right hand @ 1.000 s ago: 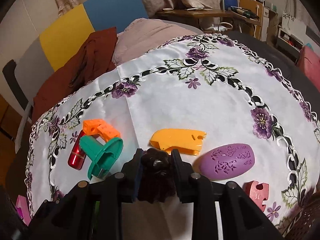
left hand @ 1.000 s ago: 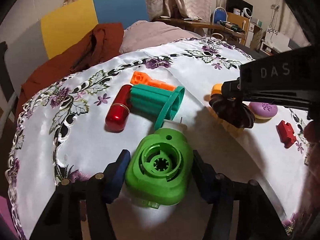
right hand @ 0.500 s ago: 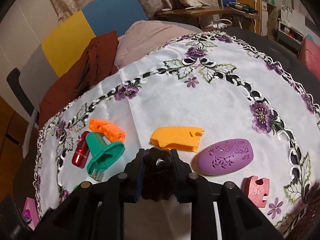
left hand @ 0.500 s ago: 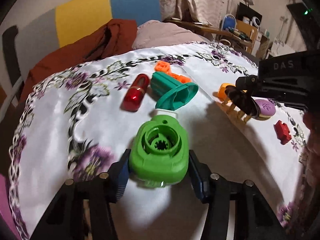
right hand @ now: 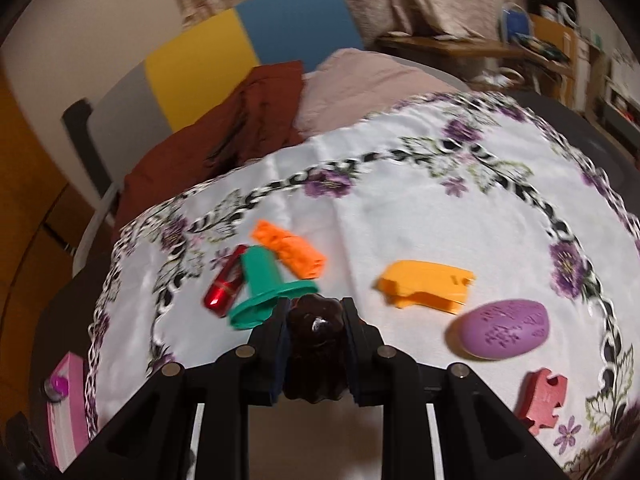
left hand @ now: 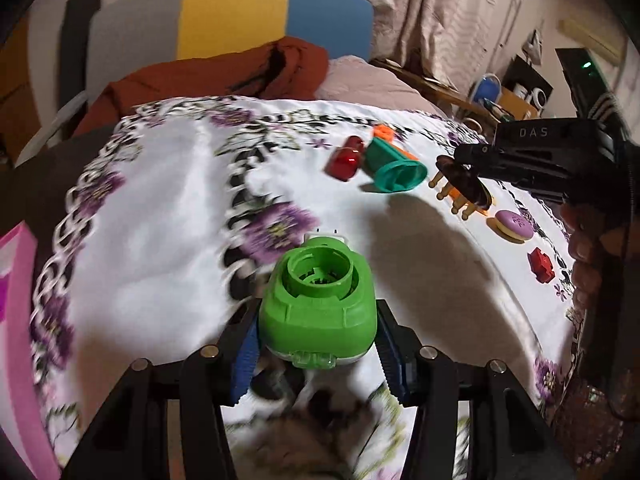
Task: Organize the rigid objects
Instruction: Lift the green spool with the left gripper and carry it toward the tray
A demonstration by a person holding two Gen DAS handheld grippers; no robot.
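Left wrist view: left gripper (left hand: 318, 342) pinches a bright green plastic housing (left hand: 318, 300) between its 2 blue-padded fingers (left hand: 245, 354), pads pressed on both sides, round socket of the housing facing up. Housing sits right at the fingertips, above the white flowered tablecloth (left hand: 160, 208). Cloth under it is motion-blurred, so cannot tell if it touches the surface. Farther back on the cloth: red cylinder (left hand: 346, 159), teal funnel-shaped piece (left hand: 394, 168) just beside it, orange block (left hand: 384, 132) behind the teal piece. Right gripper (left hand: 452, 164) enters from the right edge with a hand (left hand: 588, 248) behind it, clamped on a dark brown massage comb (left hand: 466, 184) with wooden pegs pointing down. Purple oval (left hand: 514, 224) and red puzzle piece (left hand: 542, 265) lie near the right edge of the cloth.

Right wrist view: right gripper (right hand: 316, 322) fully closed on the dark brown comb (right hand: 316, 344), which fills the gap between both fingers and sticks out a bit past the tips. Red cylinder (right hand: 226, 282), teal piece (right hand: 268, 288) and orange block (right hand: 290, 248) cluster just left of the tips, the teal flange right beside the left finger. Yellow-orange flat piece (right hand: 426, 286), purple oval (right hand: 504, 328) and red puzzle piece (right hand: 540, 400) lie to the right, apart from the gripper. Pink box (right hand: 66, 396) at the left cloth edge.
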